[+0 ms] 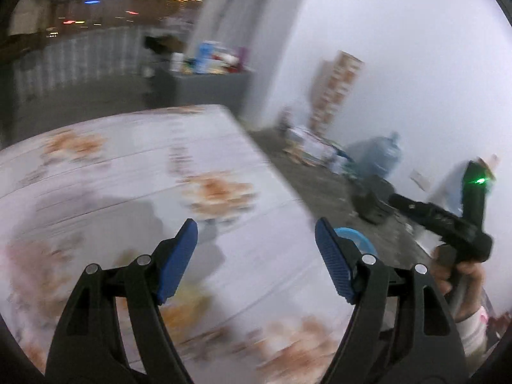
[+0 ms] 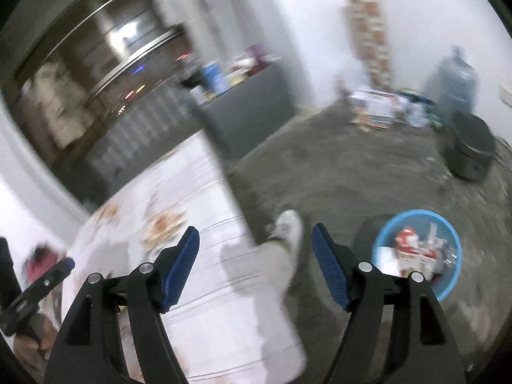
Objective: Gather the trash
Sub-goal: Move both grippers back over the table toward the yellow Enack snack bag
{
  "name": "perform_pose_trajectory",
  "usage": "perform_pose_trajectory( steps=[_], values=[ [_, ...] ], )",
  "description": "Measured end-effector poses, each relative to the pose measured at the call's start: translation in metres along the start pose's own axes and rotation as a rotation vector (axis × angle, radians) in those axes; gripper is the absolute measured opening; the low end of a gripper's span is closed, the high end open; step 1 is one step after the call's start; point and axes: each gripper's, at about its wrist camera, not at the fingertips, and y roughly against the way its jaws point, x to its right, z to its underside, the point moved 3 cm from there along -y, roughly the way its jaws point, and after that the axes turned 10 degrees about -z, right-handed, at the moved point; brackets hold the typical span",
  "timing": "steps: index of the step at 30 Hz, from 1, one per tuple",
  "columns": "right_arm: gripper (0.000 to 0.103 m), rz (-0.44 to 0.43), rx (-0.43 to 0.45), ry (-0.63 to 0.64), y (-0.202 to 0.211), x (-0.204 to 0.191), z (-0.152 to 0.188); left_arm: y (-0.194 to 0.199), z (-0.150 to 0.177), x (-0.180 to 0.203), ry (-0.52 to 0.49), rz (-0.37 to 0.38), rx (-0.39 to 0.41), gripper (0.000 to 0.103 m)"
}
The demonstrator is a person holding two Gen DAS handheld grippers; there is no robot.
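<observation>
My left gripper (image 1: 256, 240) is open and empty above the table (image 1: 134, 172) with its flowered cloth. A sliver of the blue trash basket (image 1: 355, 238) shows behind its right finger. My right gripper (image 2: 256, 246) is open and empty, over the table's right edge (image 2: 204, 224) and the floor. In the right wrist view the blue basket (image 2: 446, 291) stands on the floor at the right and holds red and white trash (image 2: 412, 249). The right gripper body (image 1: 448, 224) shows at the right of the left wrist view. Both views are blurred.
A person's leg and white shoe (image 2: 288, 233) stand beside the table. A black bin (image 2: 470, 150), a large water bottle (image 2: 454, 76) and piled clutter (image 2: 380, 105) lie along the far white wall. A grey counter (image 1: 211, 86) with items stands behind the table.
</observation>
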Motion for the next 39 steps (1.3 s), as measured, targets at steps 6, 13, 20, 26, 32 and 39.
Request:
perform_pose_trajectory(
  steps=[6,13,20,26,32,39],
  values=[
    [0.072,-0.079,-0.154,0.166,-0.052,-0.082,0.023,0.028,0.03,-0.1,0.248,-0.119,0.003,0.071],
    [0.076,-0.16,-0.317,0.372,-0.092,-0.169,0.065,0.046,0.06,-0.163,0.412,-0.255,0.016,0.071],
    [0.08,-0.175,-0.426,0.56,-0.112,-0.223,0.107,0.058,0.072,-0.195,0.464,-0.29,0.03,0.071],
    [0.08,-0.106,-0.525,0.69,-0.135,-0.233,0.136,0.052,0.077,-0.204,0.484,-0.282,0.016,0.071],
    [0.08,-0.057,-0.576,0.671,-0.154,-0.215,0.142,0.047,0.08,-0.206,0.482,-0.279,0.003,0.071],
    [0.08,-0.04,-0.544,0.6,-0.164,-0.201,0.131,0.035,0.083,-0.206,0.488,-0.265,-0.028,0.071]
  ],
)
